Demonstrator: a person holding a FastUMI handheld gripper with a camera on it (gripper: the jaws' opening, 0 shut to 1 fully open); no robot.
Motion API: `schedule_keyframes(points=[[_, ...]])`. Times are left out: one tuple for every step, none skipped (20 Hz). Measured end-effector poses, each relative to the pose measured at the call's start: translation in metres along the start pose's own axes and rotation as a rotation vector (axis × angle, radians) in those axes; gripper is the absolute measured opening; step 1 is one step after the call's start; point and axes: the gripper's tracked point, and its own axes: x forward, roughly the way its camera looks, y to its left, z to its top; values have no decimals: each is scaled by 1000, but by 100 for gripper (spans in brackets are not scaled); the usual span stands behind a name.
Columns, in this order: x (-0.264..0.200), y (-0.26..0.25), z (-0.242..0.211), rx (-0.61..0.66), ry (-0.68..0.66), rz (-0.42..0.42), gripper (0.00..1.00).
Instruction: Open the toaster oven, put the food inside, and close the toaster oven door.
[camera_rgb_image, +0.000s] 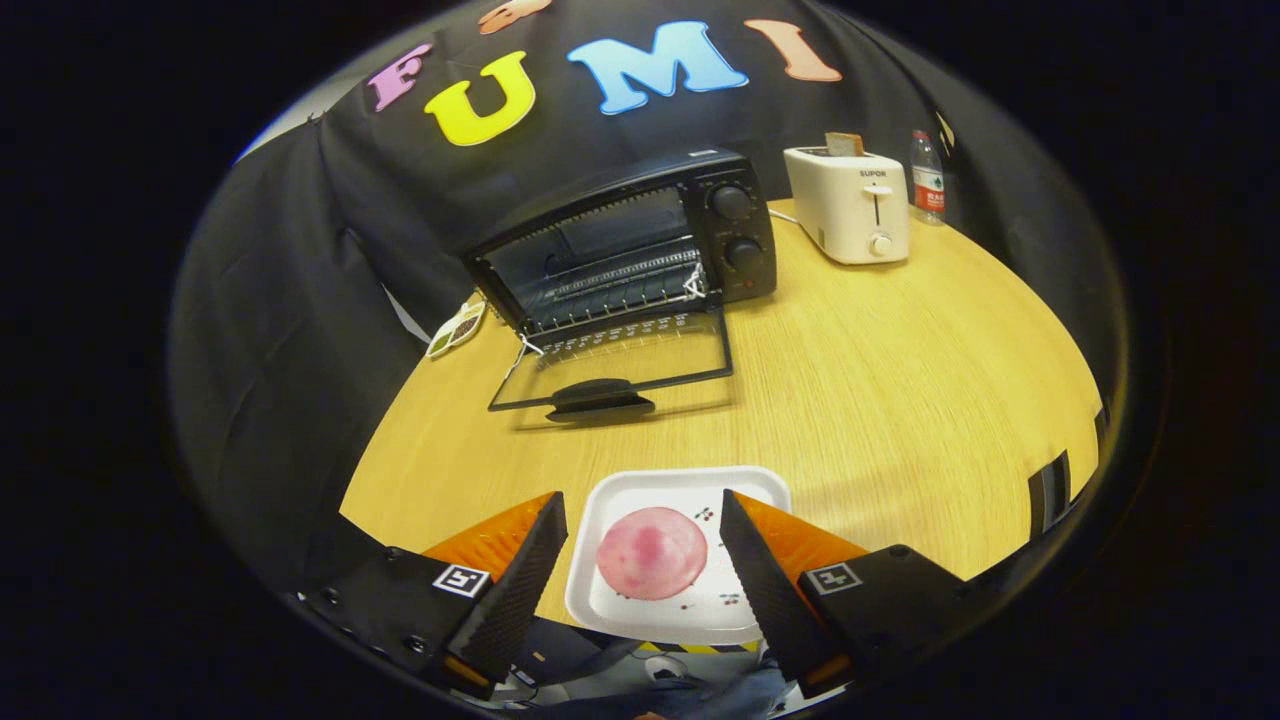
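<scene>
Tongs: one unit, its two fingers spread wide and gripping nothing. Between the fingers lies one white square plate with small cherry prints, resting at the near edge of the wooden counter. One item of food, a round pink piece with darker pink patches, sits on the plate's middle; neither finger touches it or the plate, as far as can be seen.

Beyond the plate stands one black toaster oven. Its glass door is folded fully down, lying flat toward the tongs, with the handle at its front edge. One wire rack is visible inside. Two round knobs sit one above the other on its right panel.

To the oven's right stands one white pop-up toaster, well apart from it, with one slice of bread standing in its slot. One plastic bottle stands just behind the toaster. One small card lies at the oven's left side.
</scene>
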Motion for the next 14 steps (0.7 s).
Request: schedule_keyframes(points=[[-1, -7, 0, 8, 13, 8, 99], [-1, -15, -2, 14, 34, 15, 99], [-1, -23, -6, 22, 63, 21, 99], [1, -29, -10, 32, 90, 28, 98], [3, -35, -13, 43, 111, 36, 98], [5, -39, -17, 59, 133, 45, 98], [7, -42, -20, 76, 156, 58, 98], [9, -45, -25, 93, 183, 63, 98], [11, -50, -30, 103, 214, 65, 98], [12, -52, -35, 110, 242, 72, 98], [12, -55, -38, 119, 268, 79, 98], [12, -56, -41, 134, 288, 87, 99], [13, -58, -41, 150, 302, 91, 99], [12, -58, -42, 164, 316, 95, 98]])
